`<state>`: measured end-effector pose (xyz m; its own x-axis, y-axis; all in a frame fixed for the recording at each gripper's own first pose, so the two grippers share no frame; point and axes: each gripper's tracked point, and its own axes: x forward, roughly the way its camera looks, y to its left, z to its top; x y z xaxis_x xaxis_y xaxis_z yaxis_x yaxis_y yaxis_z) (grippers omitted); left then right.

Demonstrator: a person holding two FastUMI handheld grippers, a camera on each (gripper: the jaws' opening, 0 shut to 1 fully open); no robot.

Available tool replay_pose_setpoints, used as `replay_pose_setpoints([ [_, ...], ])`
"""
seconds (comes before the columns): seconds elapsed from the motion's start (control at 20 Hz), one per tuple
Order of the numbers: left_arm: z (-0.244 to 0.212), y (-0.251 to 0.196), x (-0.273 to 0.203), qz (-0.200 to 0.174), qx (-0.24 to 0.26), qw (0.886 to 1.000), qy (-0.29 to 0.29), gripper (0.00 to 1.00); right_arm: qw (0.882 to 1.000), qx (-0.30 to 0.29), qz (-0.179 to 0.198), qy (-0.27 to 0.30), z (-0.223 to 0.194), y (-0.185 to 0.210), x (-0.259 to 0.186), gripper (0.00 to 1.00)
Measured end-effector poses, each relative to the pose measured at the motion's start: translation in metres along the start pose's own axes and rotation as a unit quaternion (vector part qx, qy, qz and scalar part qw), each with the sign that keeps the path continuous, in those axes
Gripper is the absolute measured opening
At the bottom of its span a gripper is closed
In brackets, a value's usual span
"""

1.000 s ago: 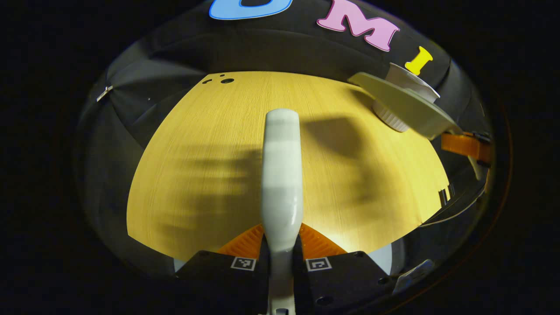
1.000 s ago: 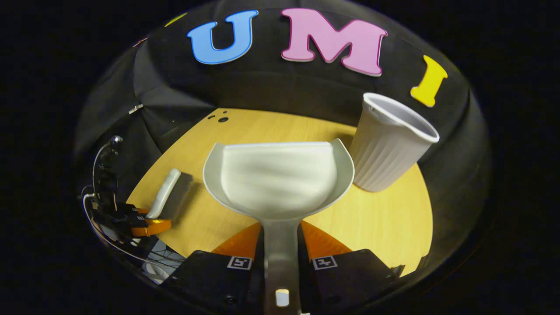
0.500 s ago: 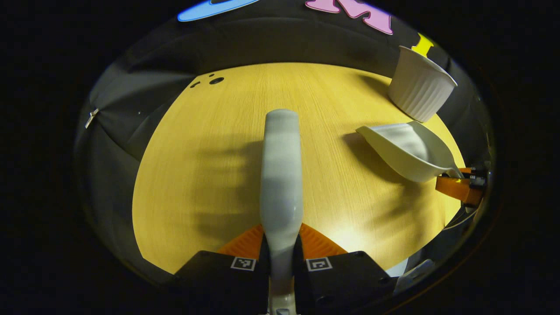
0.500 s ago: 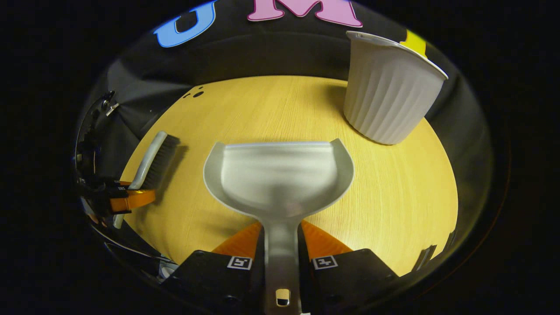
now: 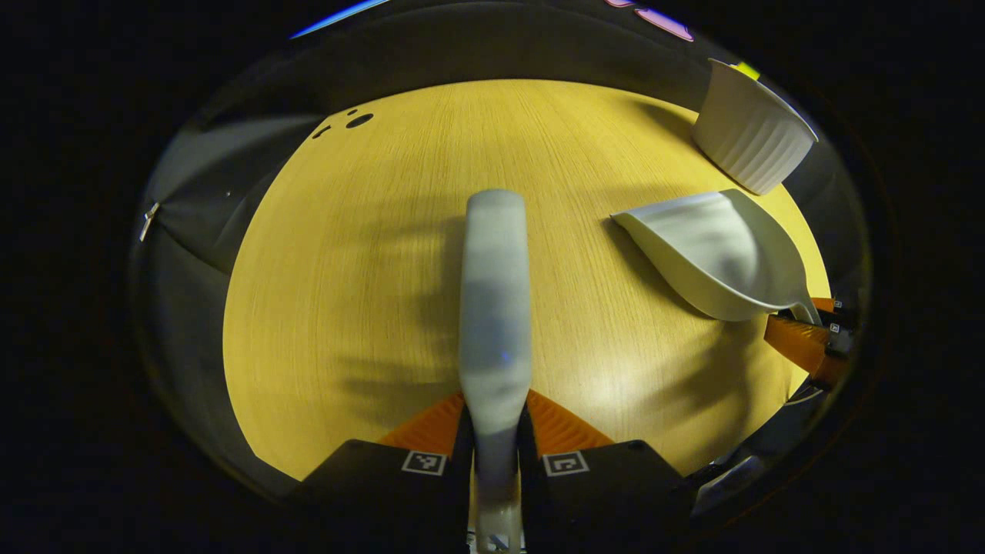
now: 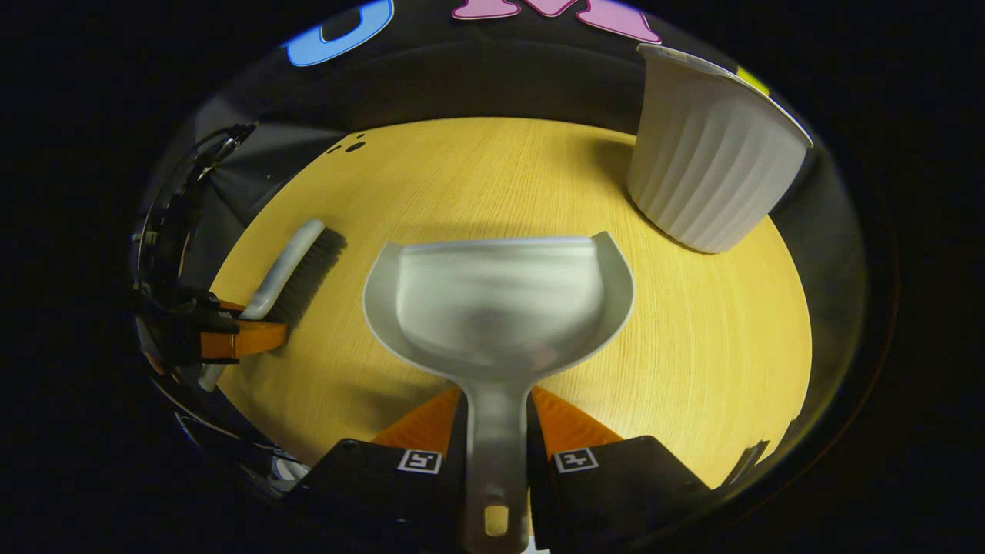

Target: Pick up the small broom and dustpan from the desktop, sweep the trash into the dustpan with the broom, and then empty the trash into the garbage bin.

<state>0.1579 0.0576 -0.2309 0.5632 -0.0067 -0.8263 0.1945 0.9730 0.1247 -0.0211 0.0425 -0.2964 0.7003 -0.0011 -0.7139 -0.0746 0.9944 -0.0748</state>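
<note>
In the left gripper view my left gripper [image 5: 495, 419] is shut on the pale broom [image 5: 494, 308], whose back runs straight ahead above the wooden desktop [image 5: 362, 254]. The right gripper view has that broom [image 6: 288, 265] at the left, bristles down near the wood, held by the left gripper [image 6: 235, 338]. My right gripper [image 6: 496, 419] is shut on the handle of the grey dustpan [image 6: 496, 308], its tray bare and low over the desk. From the left gripper view the dustpan [image 5: 716, 258] lies at the right with the right gripper [image 5: 808, 342] behind it. The white ribbed bin [image 6: 712, 165] stands upright at the far right.
Small dark holes [image 5: 358, 121] mark the desktop's far left corner. The black cloth wall [image 6: 492, 81] rises behind the desk. The bin [image 5: 750, 135] is close to the desk's far right edge. Cables [image 6: 185, 208] trail by the left gripper.
Both grippers have dropped toward the desk. The dustpan came away from above the bin and now hangs low in front of it; the broom also sits lower.
</note>
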Motion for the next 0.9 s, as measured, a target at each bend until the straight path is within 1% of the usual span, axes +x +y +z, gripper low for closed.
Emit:
replay_pose_setpoints([
  [0.05,0.002,0.000,-0.001,0.003,0.003,1.000,-0.003,0.34,1.000,-0.002,0.002,0.008,-0.002,0.000,0.000,0.41],
  [0.1,0.004,-0.002,-0.005,0.002,0.004,1.000,-0.009,0.36,1.000,-0.001,0.013,0.005,-0.001,0.003,0.001,0.45],
  [0.15,0.007,-0.003,-0.010,0.000,0.000,1.000,-0.019,0.37,1.000,0.001,0.024,0.002,0.002,0.007,-0.002,0.53],
  [0.2,0.009,-0.005,-0.015,-0.002,-0.008,1.000,-0.030,0.53,0.999,0.004,0.034,-0.005,0.007,0.009,-0.007,0.63],
  [0.3,0.013,-0.010,-0.032,-0.013,-0.029,0.998,-0.046,0.83,0.999,0.001,0.036,-0.018,0.013,0.005,-0.018,0.99],
  [0.35,0.015,-0.012,-0.043,-0.018,-0.039,0.997,-0.061,0.98,0.999,0.000,0.038,-0.029,0.020,0.003,-0.027,0.98],
  [0.4,0.019,-0.014,-0.057,-0.020,-0.047,0.996,-0.080,0.95,0.998,0.001,0.039,-0.050,0.030,0.003,-0.041,0.99],
  [0.45,0.025,-0.016,-0.074,-0.020,-0.053,0.993,-0.105,0.95,0.997,0.000,0.038,-0.074,0.042,0.001,-0.056,0.99],
  [0.5,0.033,-0.018,-0.094,-0.016,-0.058,0.989,-0.138,0.96,0.994,0.001,0.031,-0.105,0.054,-0.002,-0.075,0.99],
  [0.55,0.044,-0.021,-0.115,-0.017,-0.062,0.981,-0.182,0.95,0.989,0.003,0.024,-0.144,0.069,-0.007,-0.095,0.99],
  [0.6,0.054,-0.025,-0.140,-0.019,-0.059,0.972,-0.228,0.96,0.983,0.007,0.016,-0.184,0.084,-0.012,-0.115,0.99],
  [0.7,0.072,-0.029,-0.195,0.002,-0.043,0.949,-0.314,0.96,0.967,0.025,0.000,-0.253,0.110,-0.020,-0.162,1.00],
  [0.75,0.076,-0.029,-0.226,0.013,-0.033,0.935,-0.352,0.96,0.956,0.034,-0.010,-0.291,0.121,-0.025,-0.191,0.99],
  [0.85,0.079,-0.038,-0.280,0.021,-0.010,0.911,-0.411,0.96,0.933,0.027,-0.036,-0.356,0.131,-0.031,-0.242,0.99],
  [0.9,0.078,-0.043,-0.301,0.022,-0.001,0.903,-0.430,0.96,0.925,0.022,-0.060,-0.375,0.134,-0.037,-0.259,0.99],
])
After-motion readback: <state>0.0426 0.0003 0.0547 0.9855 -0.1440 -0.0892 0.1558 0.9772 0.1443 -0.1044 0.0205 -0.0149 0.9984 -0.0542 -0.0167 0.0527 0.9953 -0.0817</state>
